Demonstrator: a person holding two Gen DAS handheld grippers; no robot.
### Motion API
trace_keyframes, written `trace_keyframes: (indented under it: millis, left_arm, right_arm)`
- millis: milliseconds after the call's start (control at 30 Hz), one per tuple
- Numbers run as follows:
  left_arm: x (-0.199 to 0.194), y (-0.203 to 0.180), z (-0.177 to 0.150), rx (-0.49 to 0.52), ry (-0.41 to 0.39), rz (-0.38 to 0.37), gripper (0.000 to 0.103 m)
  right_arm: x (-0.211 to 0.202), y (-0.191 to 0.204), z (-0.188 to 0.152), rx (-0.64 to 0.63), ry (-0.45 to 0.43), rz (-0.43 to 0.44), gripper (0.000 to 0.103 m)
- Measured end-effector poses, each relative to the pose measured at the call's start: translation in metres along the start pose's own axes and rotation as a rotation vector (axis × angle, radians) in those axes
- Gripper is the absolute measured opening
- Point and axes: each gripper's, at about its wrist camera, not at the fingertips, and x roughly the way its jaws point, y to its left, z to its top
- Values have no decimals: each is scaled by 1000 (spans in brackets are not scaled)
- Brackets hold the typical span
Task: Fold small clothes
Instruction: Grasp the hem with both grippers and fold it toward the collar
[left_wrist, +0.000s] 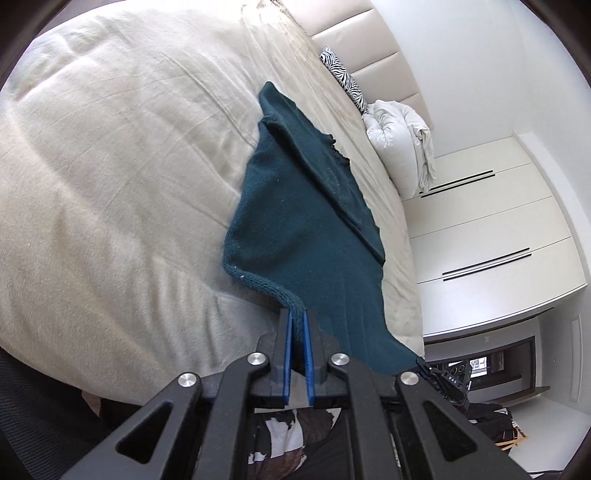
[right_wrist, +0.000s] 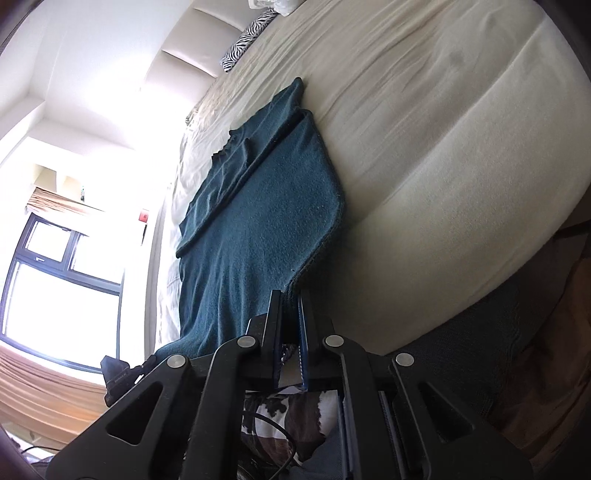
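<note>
A dark teal knit garment (left_wrist: 295, 206) lies on the cream bed, with one side folded over along its length. My left gripper (left_wrist: 297, 314) is shut on its near hem corner. In the right wrist view the same garment (right_wrist: 255, 229) stretches away from me. My right gripper (right_wrist: 290, 295) is shut on the other near hem corner. Both corners are lifted a little off the bed while the far part rests flat. The right gripper also shows at the edge of the left wrist view (left_wrist: 443, 380), and the left gripper in the right wrist view (right_wrist: 118, 376).
The cream bed (left_wrist: 110, 166) fills most of both views. A zebra-print cushion (left_wrist: 343, 77) and a white bundled duvet (left_wrist: 399, 144) lie by the padded headboard (left_wrist: 369, 37). White wardrobes (left_wrist: 491, 229) stand beyond the bed. A window (right_wrist: 55, 277) is on the other side.
</note>
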Motion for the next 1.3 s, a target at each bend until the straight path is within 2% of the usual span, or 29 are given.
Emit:
trace_keyframes:
  millis: [333, 600, 900, 1167, 1300]
  left_arm:
    - [-1, -35, 64, -20, -103, -141, 5]
    - [18, -45, 129, -44, -165, -175, 5]
    - [71, -50, 212, -69, -198, -152, 4]
    - [128, -34, 280, -100, -210, -80, 0]
    - [144, -30, 298, -82, -220, -39, 0]
  right_arm:
    - [10, 51, 62, -34, -92, 99, 7]
    - [36, 81, 137, -18, -177, 109, 7]
    - [95, 91, 234, 29, -242, 85, 7]
    - [168, 86, 311, 64, -279, 23, 4]
    - [203, 87, 339, 34, -271, -37, 3]
